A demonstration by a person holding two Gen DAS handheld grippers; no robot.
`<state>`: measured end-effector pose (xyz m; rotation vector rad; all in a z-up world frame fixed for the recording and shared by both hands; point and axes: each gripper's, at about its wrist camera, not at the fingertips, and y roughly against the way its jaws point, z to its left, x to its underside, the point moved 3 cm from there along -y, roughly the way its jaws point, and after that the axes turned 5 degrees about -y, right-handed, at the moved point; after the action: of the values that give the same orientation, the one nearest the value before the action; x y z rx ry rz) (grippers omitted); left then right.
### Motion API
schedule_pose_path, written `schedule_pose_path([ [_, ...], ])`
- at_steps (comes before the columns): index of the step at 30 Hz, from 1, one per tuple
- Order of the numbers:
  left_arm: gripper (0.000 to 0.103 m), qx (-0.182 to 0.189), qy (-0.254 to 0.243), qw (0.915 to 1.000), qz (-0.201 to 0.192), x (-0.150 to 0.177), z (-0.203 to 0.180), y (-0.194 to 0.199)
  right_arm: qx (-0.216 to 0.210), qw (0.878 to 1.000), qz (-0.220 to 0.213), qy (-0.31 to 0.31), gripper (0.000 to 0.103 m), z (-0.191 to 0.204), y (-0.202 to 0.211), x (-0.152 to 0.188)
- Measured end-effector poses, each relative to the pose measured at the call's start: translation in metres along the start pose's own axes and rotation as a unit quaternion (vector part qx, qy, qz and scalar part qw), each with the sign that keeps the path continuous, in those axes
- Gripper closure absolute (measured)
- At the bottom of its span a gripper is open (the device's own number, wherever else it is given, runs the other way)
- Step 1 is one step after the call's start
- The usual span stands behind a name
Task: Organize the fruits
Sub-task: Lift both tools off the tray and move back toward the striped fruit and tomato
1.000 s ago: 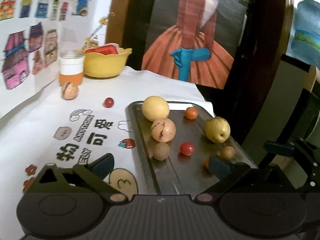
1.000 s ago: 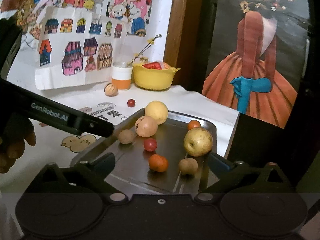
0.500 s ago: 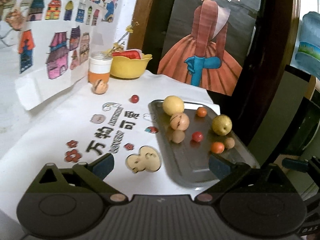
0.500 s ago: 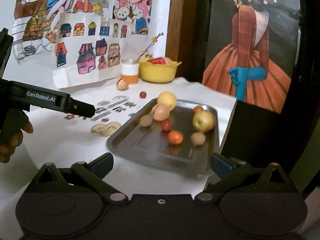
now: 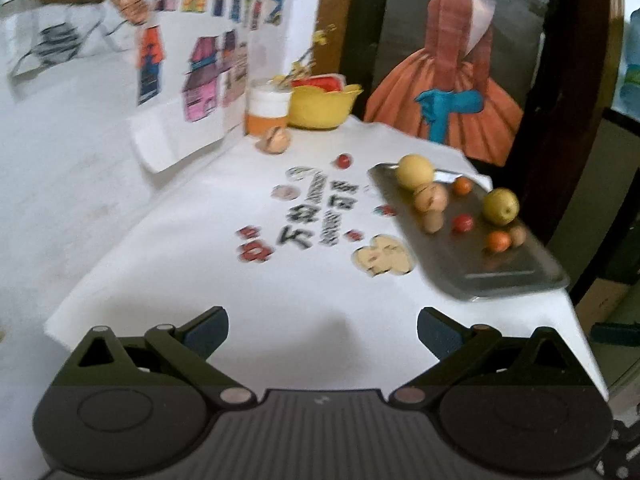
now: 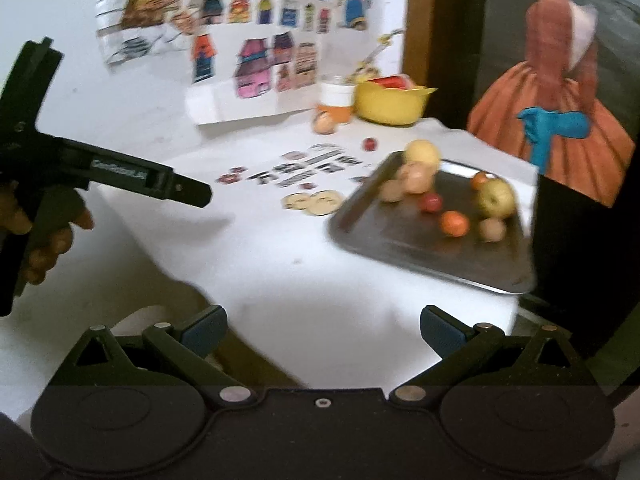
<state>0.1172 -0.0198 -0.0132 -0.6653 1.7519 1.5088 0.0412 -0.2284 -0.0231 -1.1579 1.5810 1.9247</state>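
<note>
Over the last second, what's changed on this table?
Both open tongs, left and right, pulled back from the grey metal tray, gripping nothing. The tray's fruits, the small red fruit and the yellow bowl kept their places.

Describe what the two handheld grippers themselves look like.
Both are matte black plastic. Each wrist view shows a ribbed base with two round discs, silver pivot screws, triangular linkage arms and dark blue pads on the fingers. The left gripper, seen from the right wrist, has a long black bar with small white lettering, blurred.
</note>
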Motion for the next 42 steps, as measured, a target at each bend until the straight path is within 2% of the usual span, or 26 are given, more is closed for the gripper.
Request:
schedule_pose_path([
  [6,0.0,-0.03,0.006,0.9995,0.009,0.011,0.031,0.012,-0.029,1.0,0.003,0.01,0.001,0.029,-0.004,-0.008],
  [16,0.0,-0.083,0.026,0.9962,0.007,0.007,0.073,0.019,-0.05,0.997,-0.026,0.047,0.001,0.063,-0.016,-0.048],
  [22,0.0,-0.084,0.032,0.9959,-0.003,-0.011,0.084,0.011,-0.052,0.996,-0.041,0.059,0.001,0.067,-0.03,-0.074],
  [27,0.0,-0.084,0.02,0.9963,-0.01,-0.031,0.082,-0.003,-0.036,0.995,-0.057,0.071,0.001,0.056,-0.041,-0.098],
  [36,0.0,-0.075,-0.001,0.9965,-0.039,-0.087,0.073,-0.037,0.018,0.987,-0.117,0.106,0.001,0.015,-0.047,-0.174],
  [42,0.0,-0.068,-0.049,0.9953,-0.048,-0.11,0.048,-0.085,0.015,0.989,-0.13,0.069,0.001,-0.025,-0.073,-0.212],
])
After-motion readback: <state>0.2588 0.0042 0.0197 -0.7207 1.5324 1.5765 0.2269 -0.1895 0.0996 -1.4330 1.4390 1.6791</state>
